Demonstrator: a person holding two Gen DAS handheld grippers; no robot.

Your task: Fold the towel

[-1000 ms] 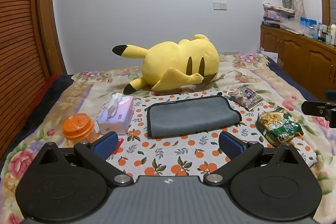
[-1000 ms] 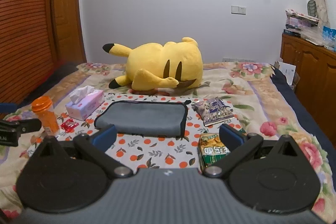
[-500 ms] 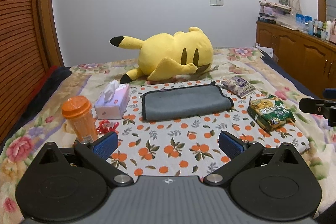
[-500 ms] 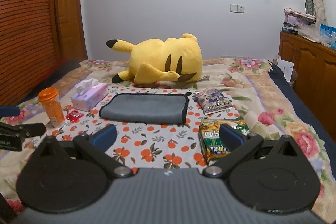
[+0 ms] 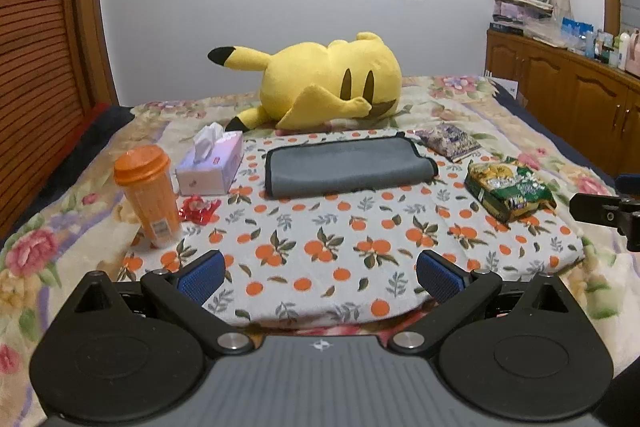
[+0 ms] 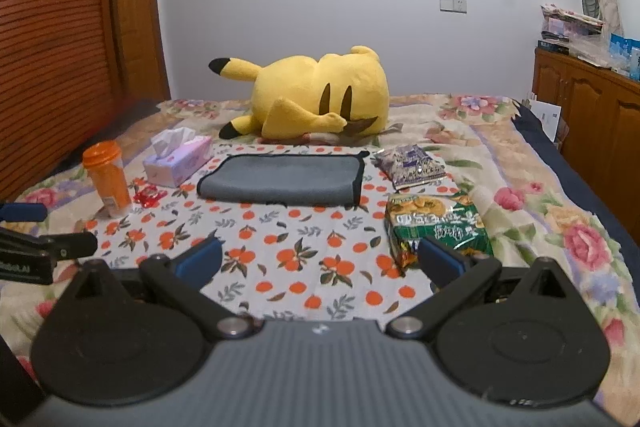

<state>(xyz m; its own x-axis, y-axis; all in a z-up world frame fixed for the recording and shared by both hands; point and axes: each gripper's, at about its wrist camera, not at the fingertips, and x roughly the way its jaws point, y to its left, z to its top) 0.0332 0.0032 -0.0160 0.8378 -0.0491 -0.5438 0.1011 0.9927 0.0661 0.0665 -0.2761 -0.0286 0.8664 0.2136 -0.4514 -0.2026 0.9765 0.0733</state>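
A grey towel with dark edging [image 5: 346,167] lies folded flat on an orange-print cloth [image 5: 340,247] on the bed; it also shows in the right wrist view [image 6: 280,178]. My left gripper [image 5: 320,275] is open and empty, well back from the towel near the cloth's front edge. My right gripper [image 6: 320,261] is open and empty, also far in front of the towel. Each gripper shows at the edge of the other's view.
A yellow plush toy [image 5: 320,87] lies behind the towel. A tissue box [image 5: 210,165], orange bottle [image 5: 148,195] and red wrapper [image 5: 198,207] are to the left. Two snack bags [image 5: 508,191] [image 5: 448,145] lie to the right. A wooden cabinet [image 5: 568,107] stands at the right.
Both grippers have pulled back and risen away from the towel, which looks smaller and farther now. The towel and other objects have not moved.
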